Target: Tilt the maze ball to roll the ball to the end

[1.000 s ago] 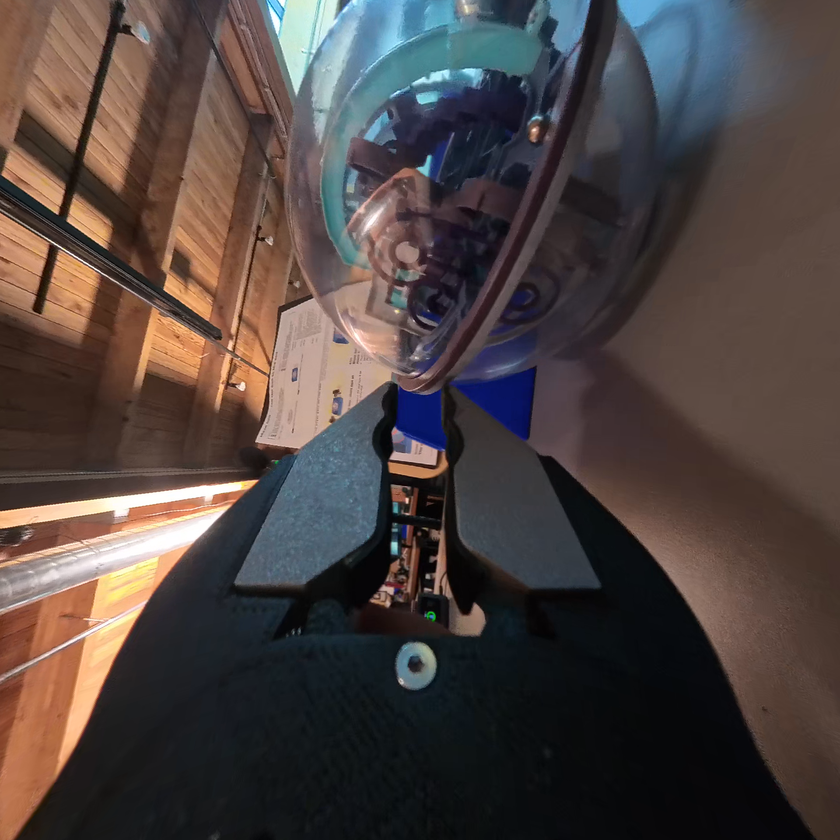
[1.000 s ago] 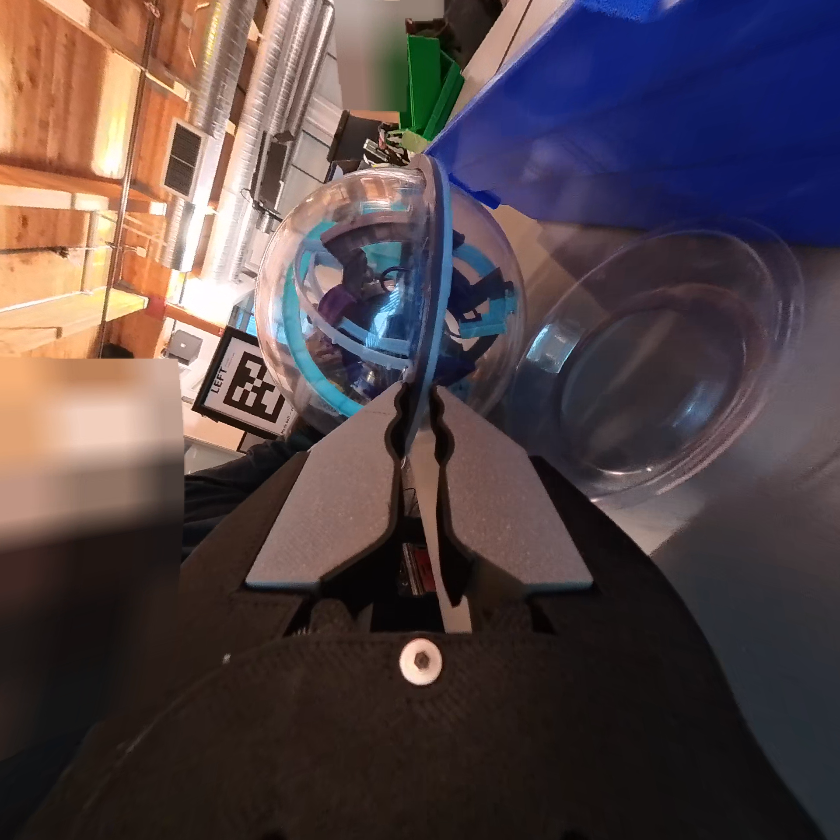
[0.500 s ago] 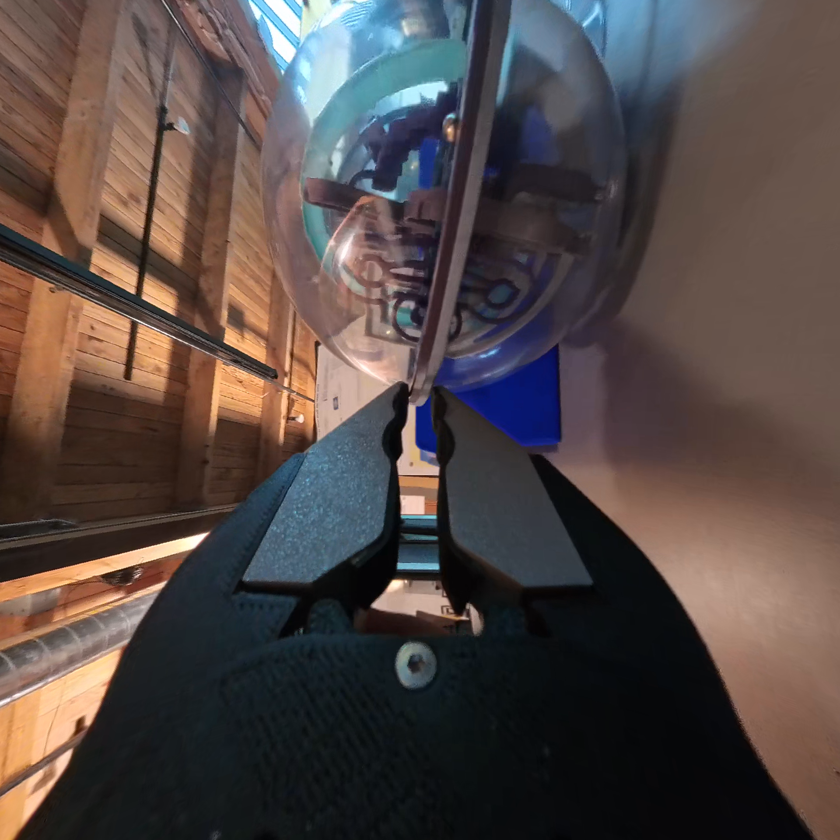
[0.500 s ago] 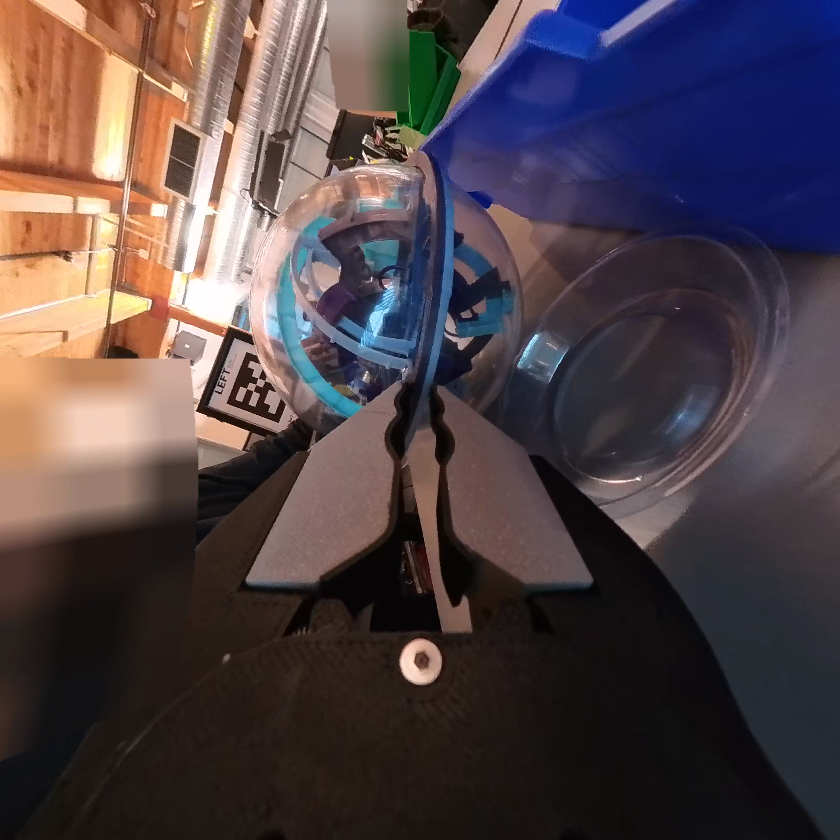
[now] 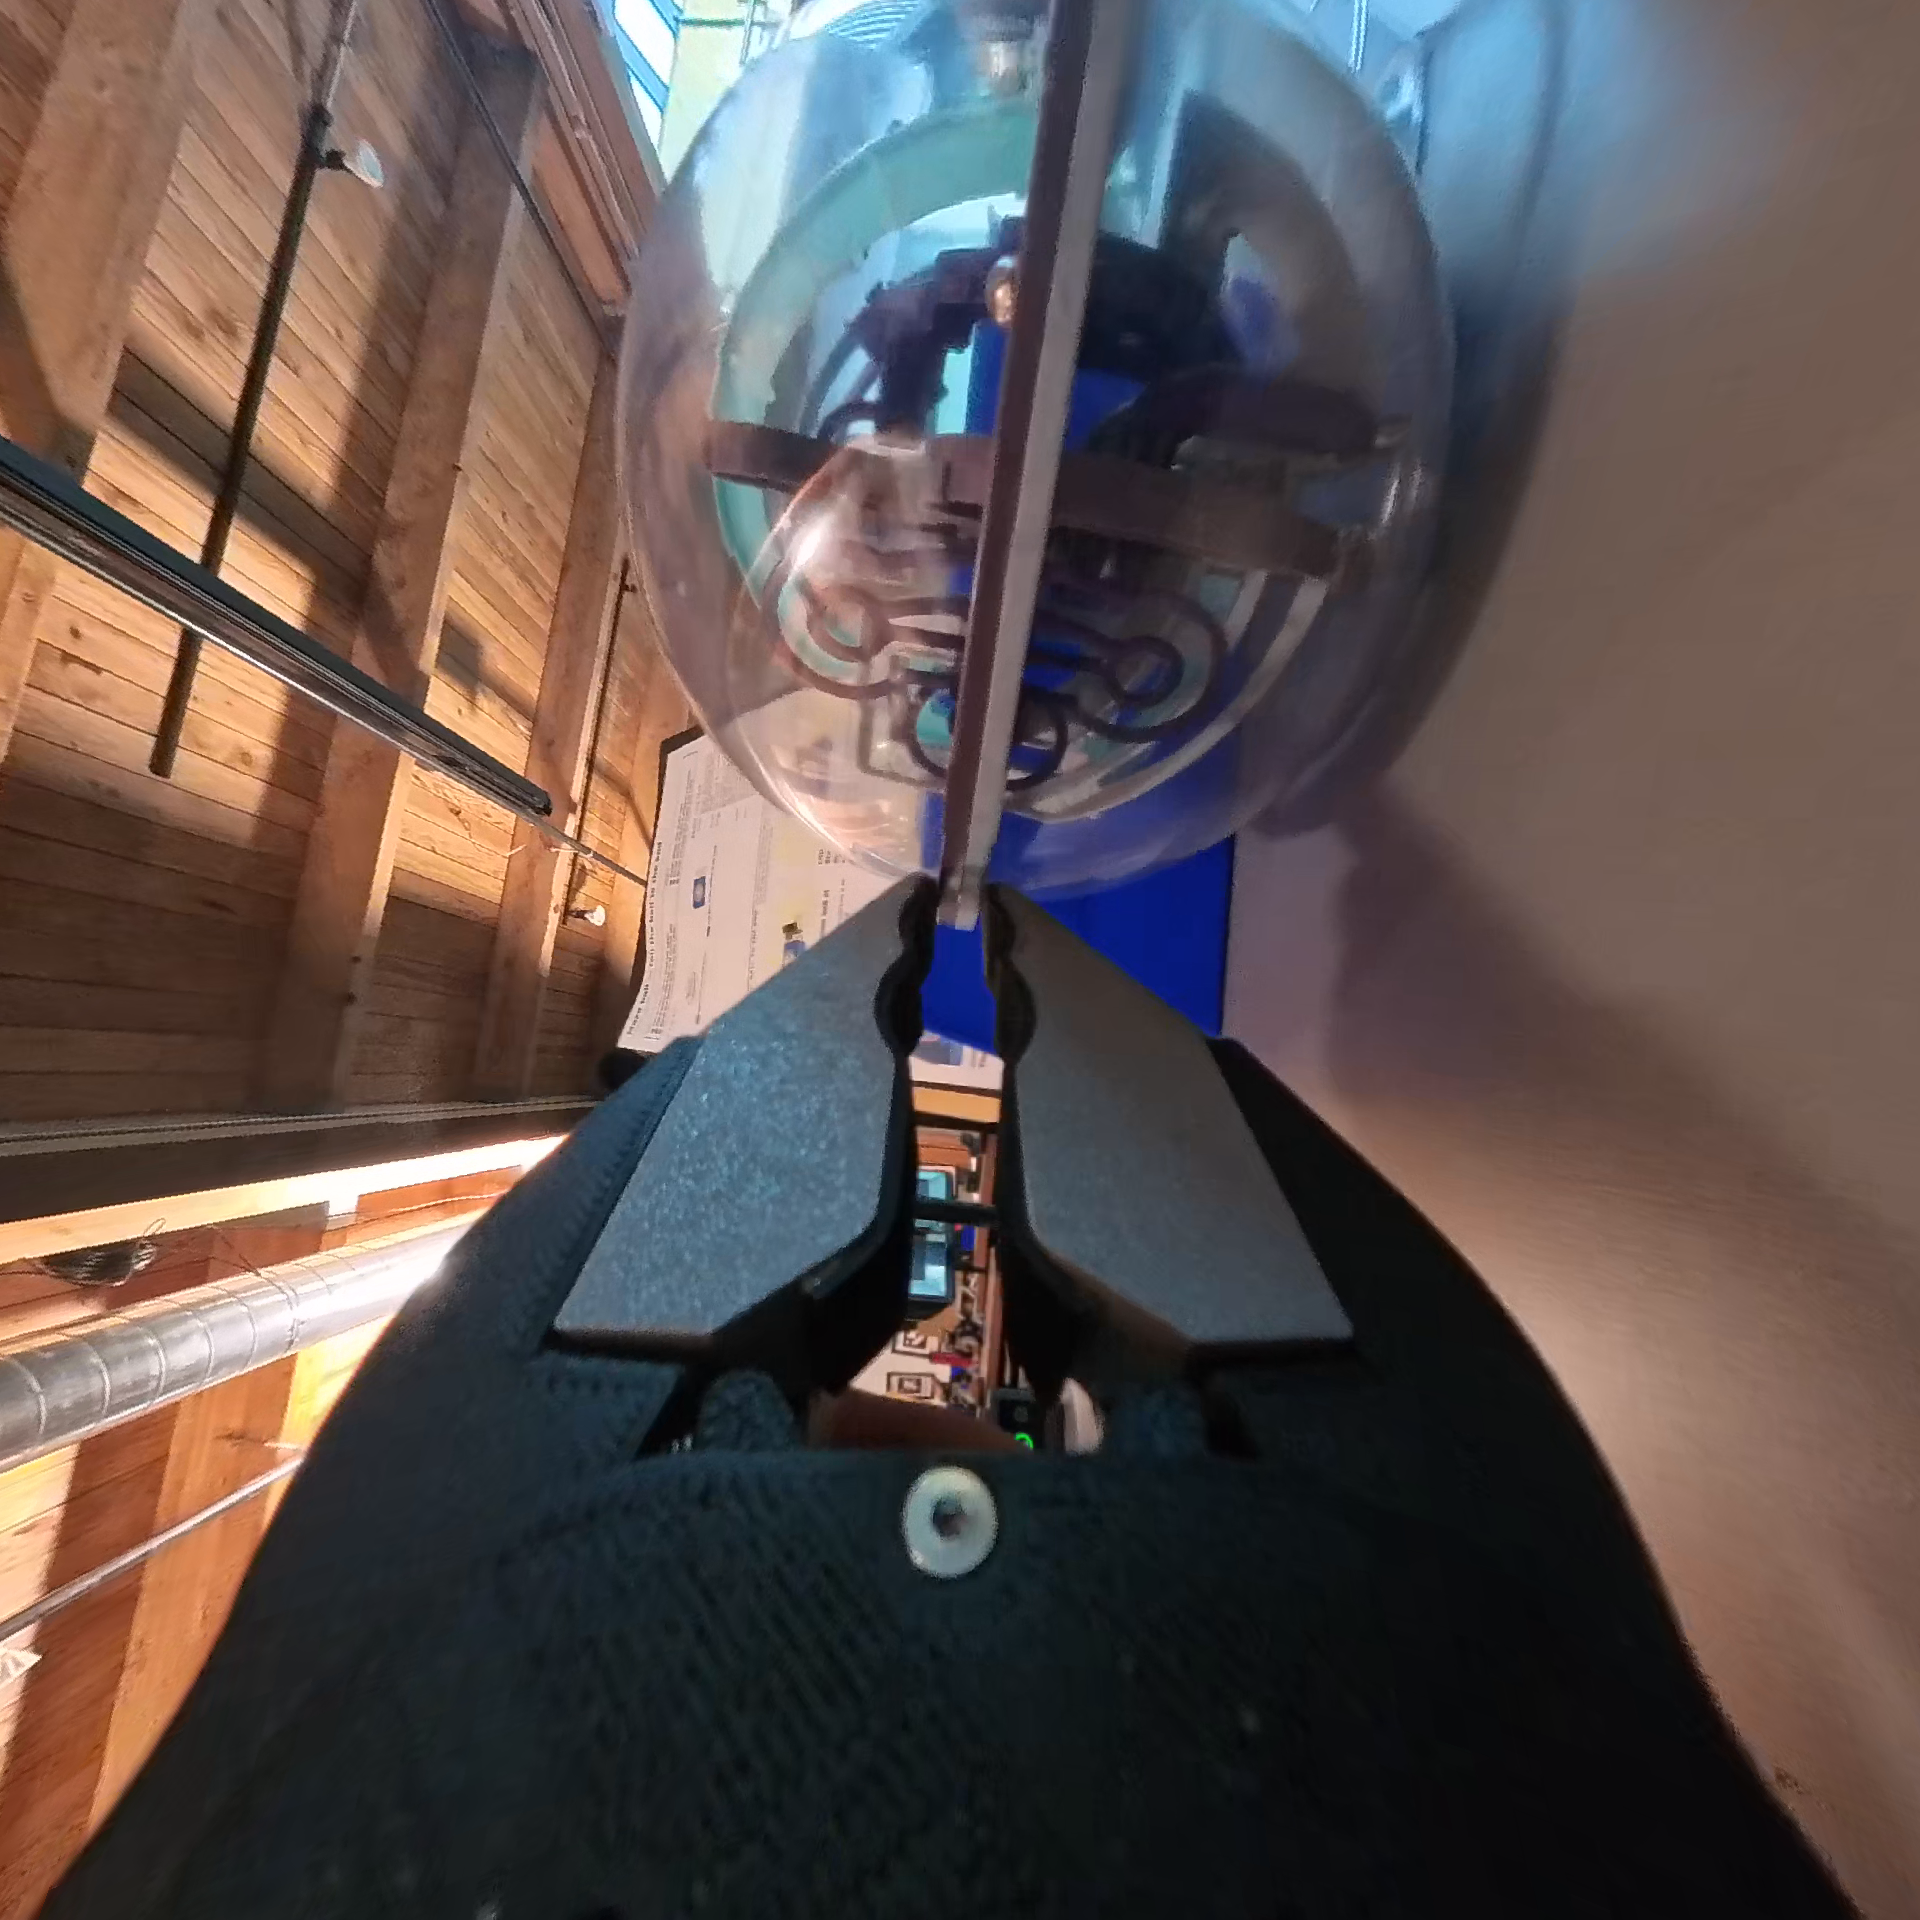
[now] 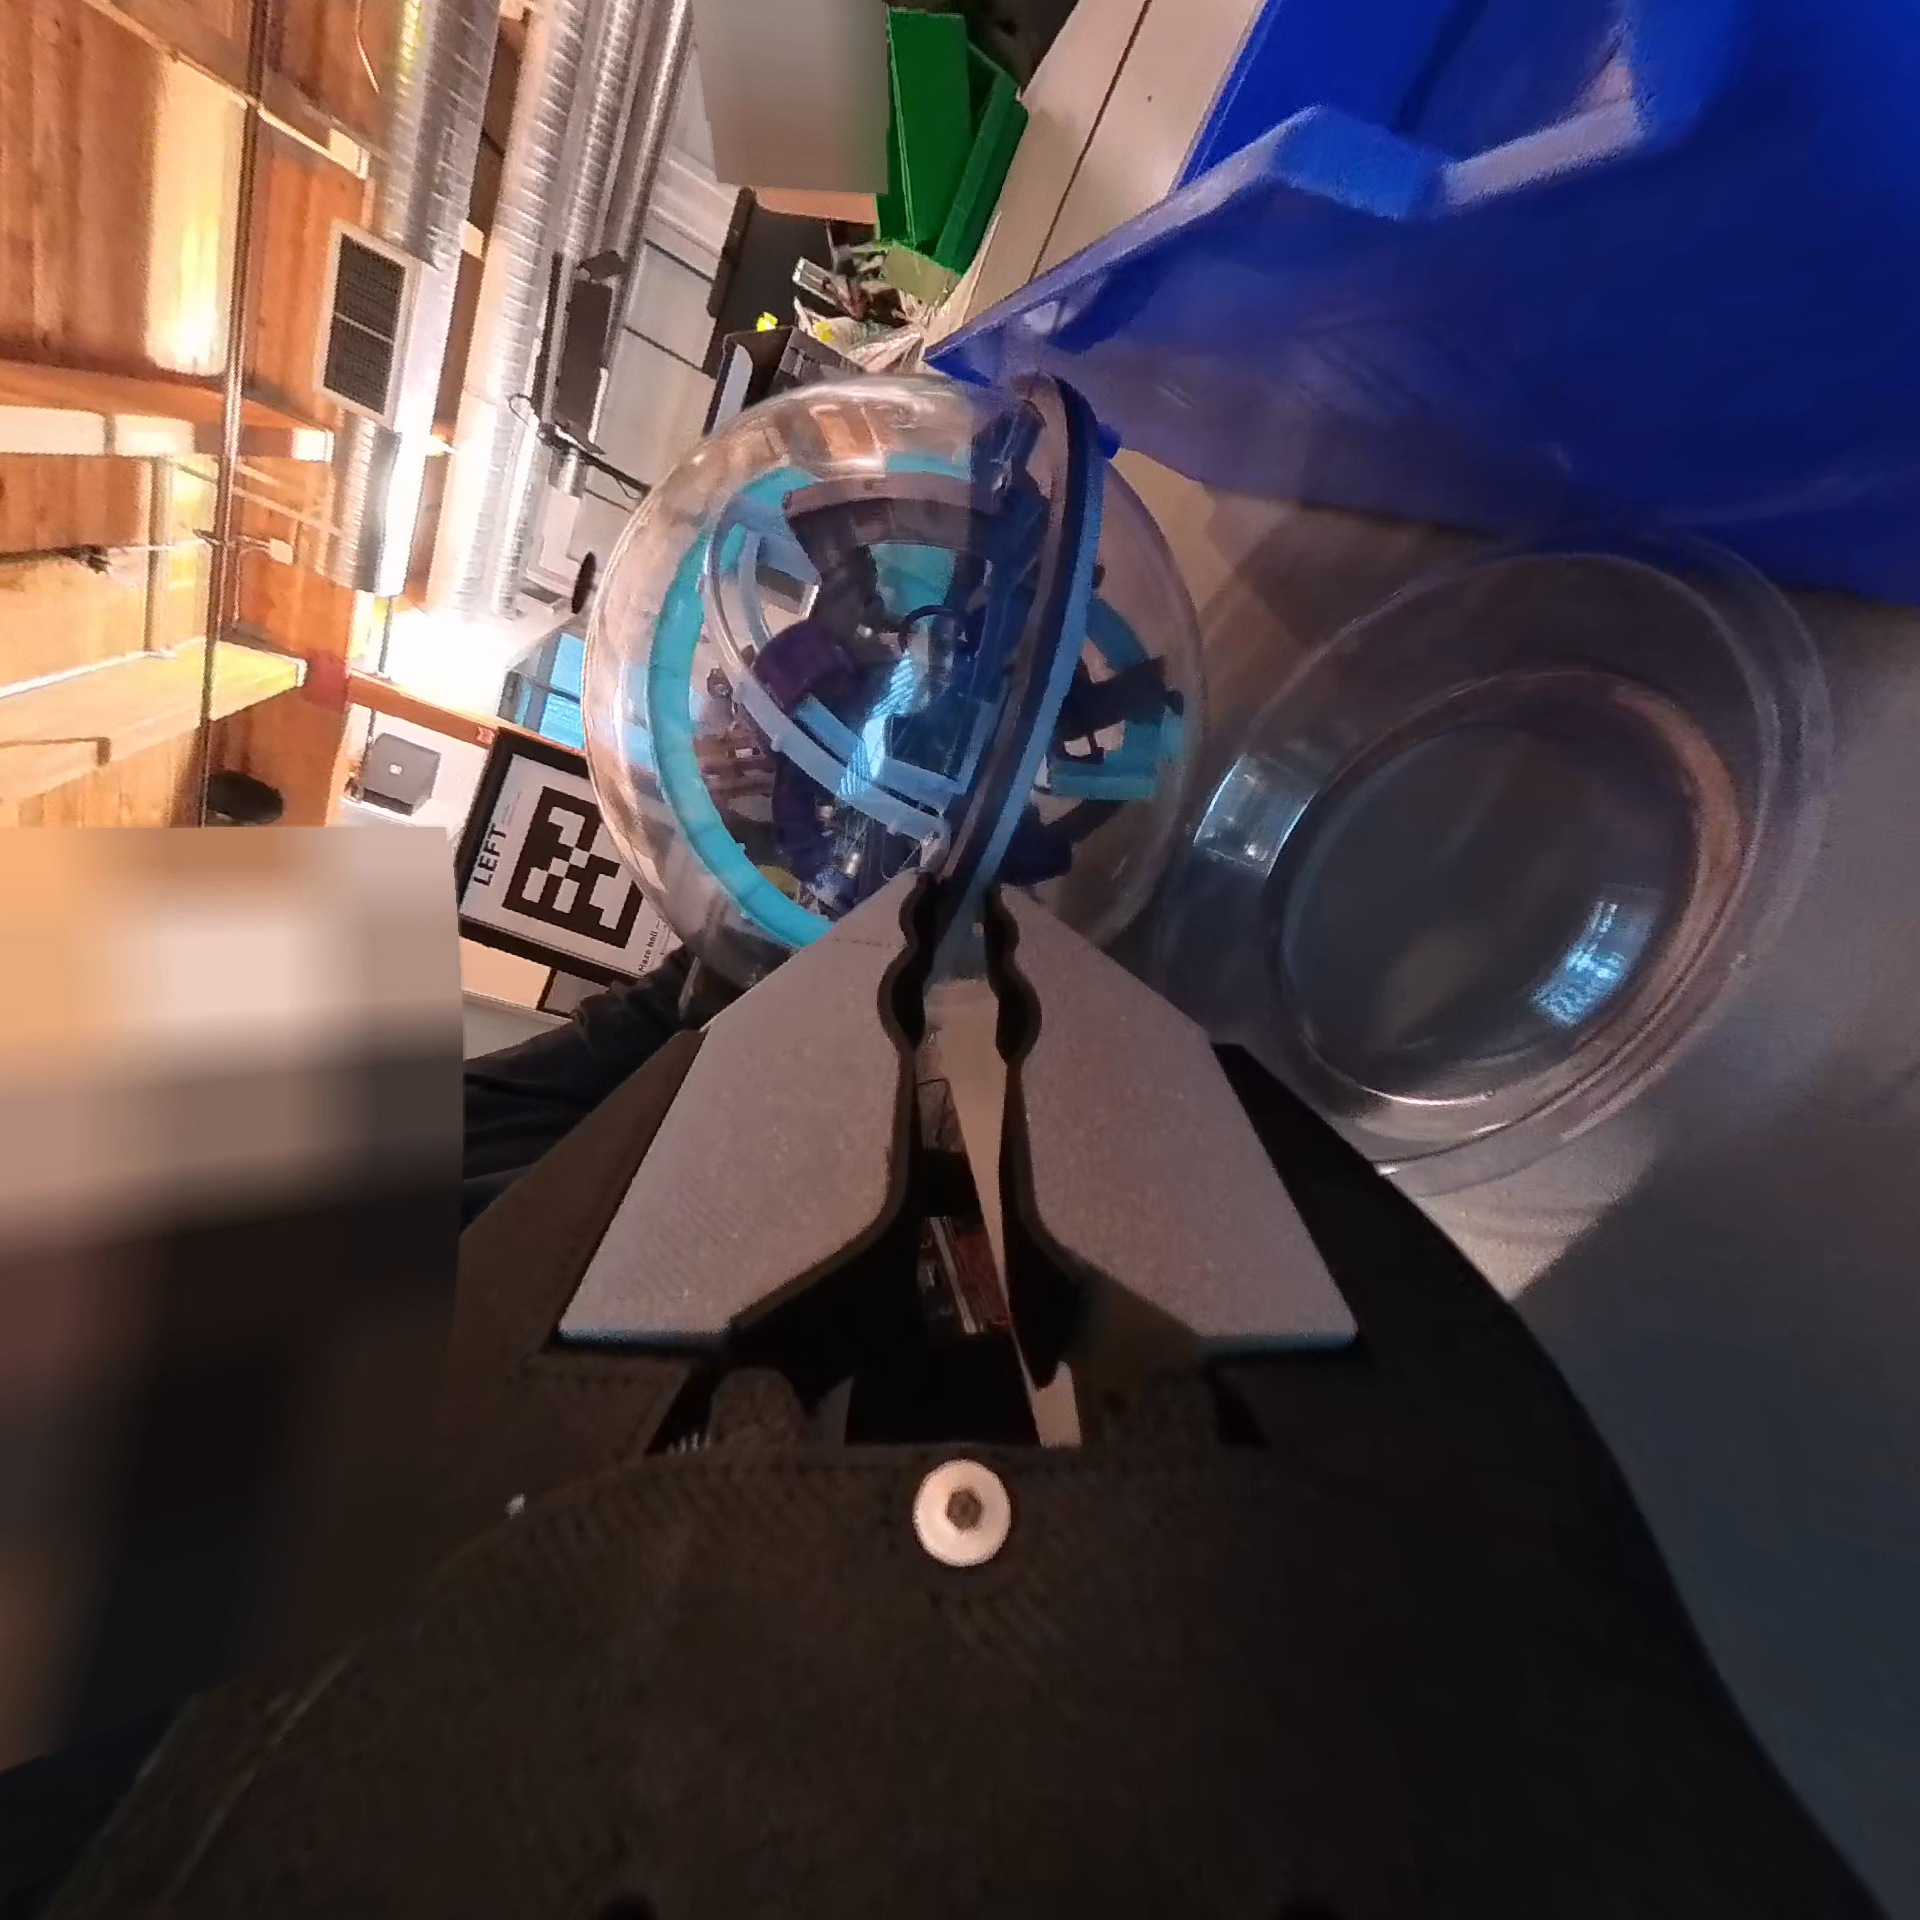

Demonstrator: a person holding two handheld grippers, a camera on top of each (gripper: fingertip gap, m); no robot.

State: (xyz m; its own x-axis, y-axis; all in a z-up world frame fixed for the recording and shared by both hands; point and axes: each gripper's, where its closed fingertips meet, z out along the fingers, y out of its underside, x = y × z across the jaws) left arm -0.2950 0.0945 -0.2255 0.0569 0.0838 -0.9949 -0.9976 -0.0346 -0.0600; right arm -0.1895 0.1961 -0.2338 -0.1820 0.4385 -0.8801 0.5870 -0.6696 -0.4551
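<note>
Glossy clear plastic maze ball [image 5: 852, 582]; matt, grainy hand-held gripper fingers [image 5: 758, 1122]; rough wood planks [image 5: 208, 623].

Likely a workshop, timber walls [image 5: 208, 727], metal ducting [image 6: 540, 312], blue bin [image 6: 1558, 260]

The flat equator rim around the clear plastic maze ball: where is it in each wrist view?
Left wrist view: the flat equator rim runs near-vertical down centre frame, ending between the left gripper fingertips.
Right wrist view: it curves down right of the sphere's centre, into the right gripper.
Shared landmark: the blue plastic bin.
</note>
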